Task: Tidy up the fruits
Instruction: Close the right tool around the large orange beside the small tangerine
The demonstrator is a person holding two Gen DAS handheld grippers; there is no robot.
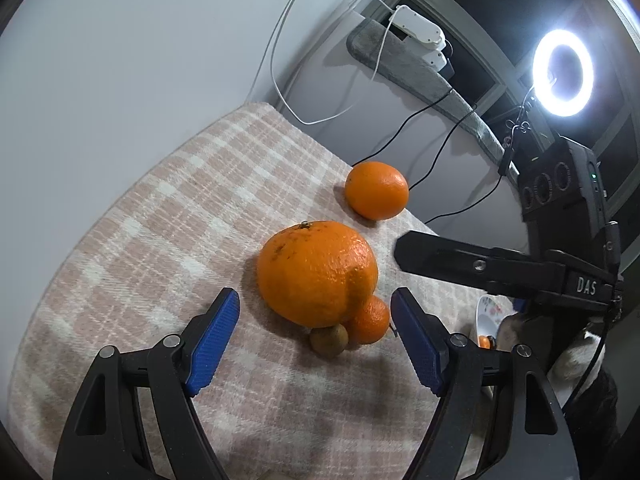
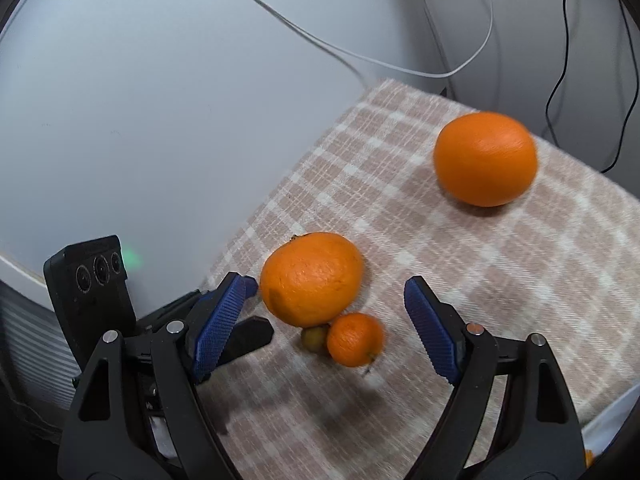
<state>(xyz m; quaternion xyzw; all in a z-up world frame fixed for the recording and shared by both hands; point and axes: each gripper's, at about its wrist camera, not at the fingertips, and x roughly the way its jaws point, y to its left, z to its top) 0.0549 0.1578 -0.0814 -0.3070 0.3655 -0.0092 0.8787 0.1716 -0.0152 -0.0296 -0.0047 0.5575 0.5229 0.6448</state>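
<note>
On the checked cloth [image 1: 160,216] a big orange [image 1: 316,272] lay in the middle, touching a small mandarin [image 1: 370,320] and a brownish little fruit [image 1: 329,340]. A second orange [image 1: 376,196] sat apart, near the far edge. The left gripper [image 1: 316,340] and the right gripper [image 2: 328,320] both stood wide and held nothing.

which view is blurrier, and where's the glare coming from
Right wrist view is blurrier: the lone orange and small orange have smeared edges, like motion blur. Left wrist view is sharp on the big orange, but the ring light blows out white at upper right. Both views bend the checked cloth with fisheye curvature.
</note>
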